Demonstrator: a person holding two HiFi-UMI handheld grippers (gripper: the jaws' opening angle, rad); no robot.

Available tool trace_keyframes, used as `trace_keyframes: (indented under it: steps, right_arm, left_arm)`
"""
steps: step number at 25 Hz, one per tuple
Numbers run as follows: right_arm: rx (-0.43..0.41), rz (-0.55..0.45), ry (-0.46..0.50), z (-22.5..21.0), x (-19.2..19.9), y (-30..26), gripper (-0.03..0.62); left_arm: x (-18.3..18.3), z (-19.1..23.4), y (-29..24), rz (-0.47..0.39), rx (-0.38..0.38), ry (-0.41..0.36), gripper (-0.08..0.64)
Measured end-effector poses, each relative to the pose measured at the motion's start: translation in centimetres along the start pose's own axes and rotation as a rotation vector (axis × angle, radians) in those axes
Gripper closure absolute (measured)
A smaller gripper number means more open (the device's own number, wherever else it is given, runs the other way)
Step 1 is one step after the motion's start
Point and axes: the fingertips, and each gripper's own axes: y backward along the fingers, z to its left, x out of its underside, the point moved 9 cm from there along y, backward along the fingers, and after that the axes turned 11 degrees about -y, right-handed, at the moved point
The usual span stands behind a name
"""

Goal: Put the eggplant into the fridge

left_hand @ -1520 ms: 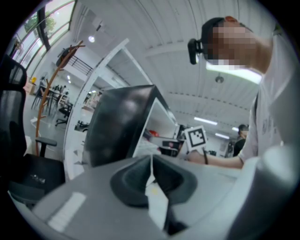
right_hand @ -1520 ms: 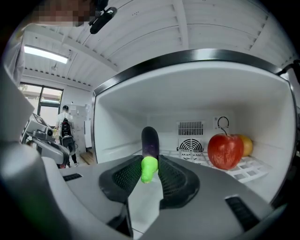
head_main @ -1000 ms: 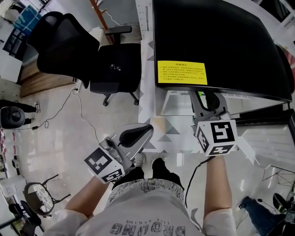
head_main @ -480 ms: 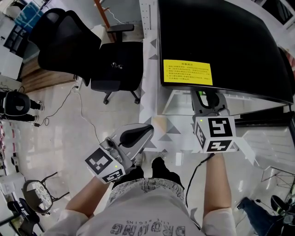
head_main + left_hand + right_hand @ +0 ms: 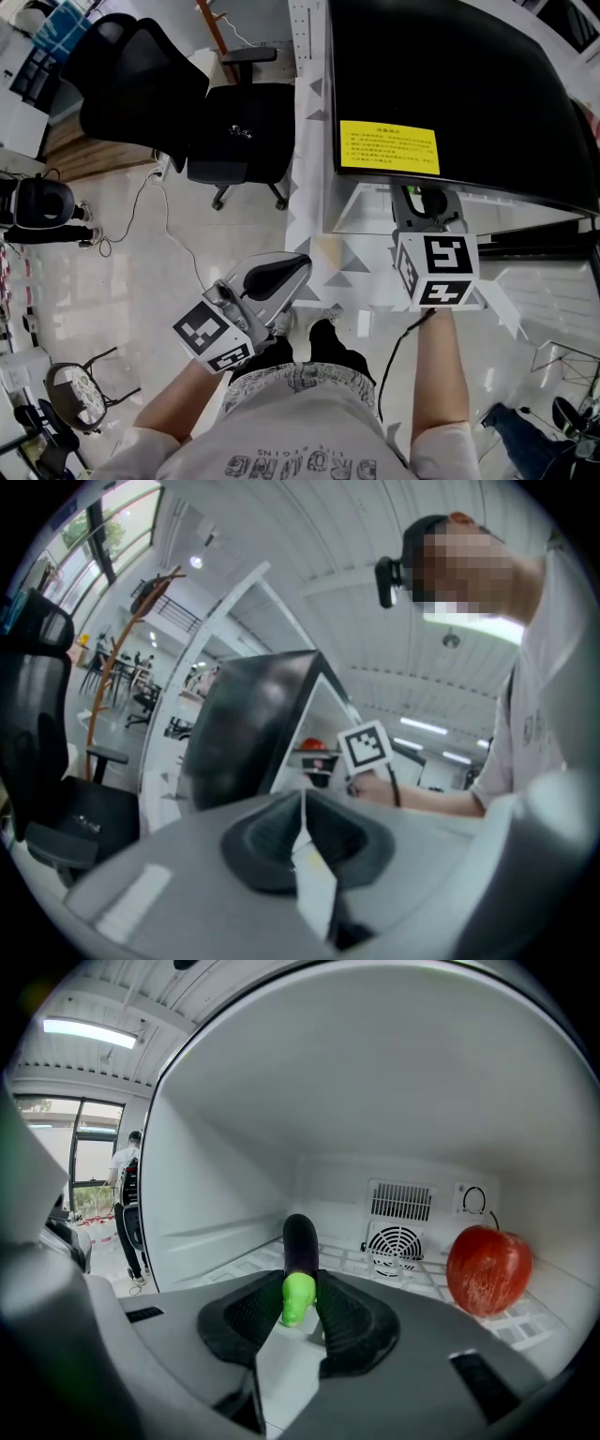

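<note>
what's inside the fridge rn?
Inside the fridge: an apple on the wire shelf at right, and the eggplant, stem end clamped in the right gripper. A fan vent is on the back wall. The gripper covers the shelf below it.

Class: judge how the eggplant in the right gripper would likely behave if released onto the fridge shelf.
The eggplant looks glossy and rounded, so it probably slips easily and may roll. It juts out unsupported without drooping, so likely stiff.
</note>
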Motion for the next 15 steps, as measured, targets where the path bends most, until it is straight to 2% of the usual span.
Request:
trace_keyframes:
  steps: [15]
  right_arm:
    - [0.003,0.014,-0.004,0.04,-0.14,-0.06,0.485]
  left_arm:
    - [-0.15,-0.49,0.16,0.001,0.001,-0.004,0.545]
